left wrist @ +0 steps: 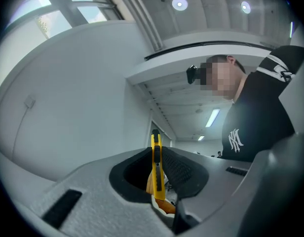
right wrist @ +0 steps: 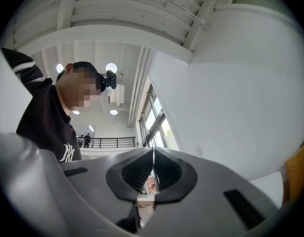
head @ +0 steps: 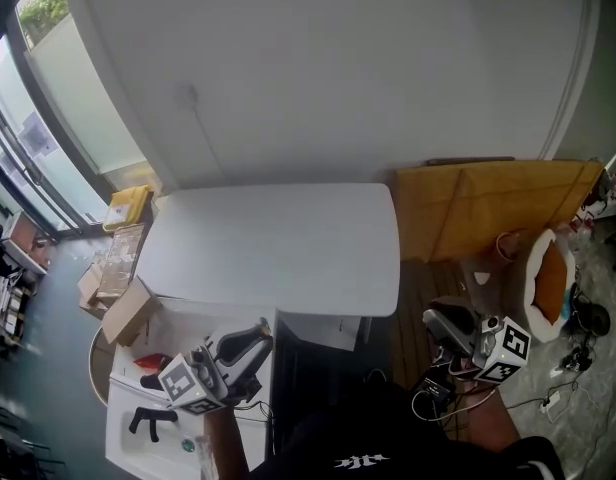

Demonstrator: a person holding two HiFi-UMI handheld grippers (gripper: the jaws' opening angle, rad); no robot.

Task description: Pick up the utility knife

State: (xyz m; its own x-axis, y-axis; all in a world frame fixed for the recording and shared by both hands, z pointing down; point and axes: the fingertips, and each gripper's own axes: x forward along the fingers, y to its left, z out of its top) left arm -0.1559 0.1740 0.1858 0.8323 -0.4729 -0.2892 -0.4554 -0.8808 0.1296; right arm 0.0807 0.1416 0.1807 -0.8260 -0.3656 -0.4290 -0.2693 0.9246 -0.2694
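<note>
grip first: my left tool (left wrist: 156,154) is clenched on the utility knife (left wrist: 156,168), which stands edge-on between the two ribbed pads. its yellow body runs from deep in the throat of the tool up past the tips, with the black slider strip facing back toward the tool's camera. the pads press on the two broad flat sides, which is where i would want them. in the head view the left tool hangs off the near edge of the white desk (head: 278,238), so i judge the knife to be lifted and the pick-up as good as done.

how i expect it to handle: light, stiff and narrow, so it won't bend or sag in the tool. the smooth sides could let it slide lengthwise or pivot between the pads if i swing it sharply. the best hold is mid-body across the flats, clear of the blade end and not squeezing the slider. i can't tell from here whether the blade is out, so i would treat the far end beyond the tips as sharp.

my right tool (right wrist: 153,154) is clenched with nothing in it, its pads meeting at a thin seam. it sits well off to the right of the left tool, away from the knife.
</note>
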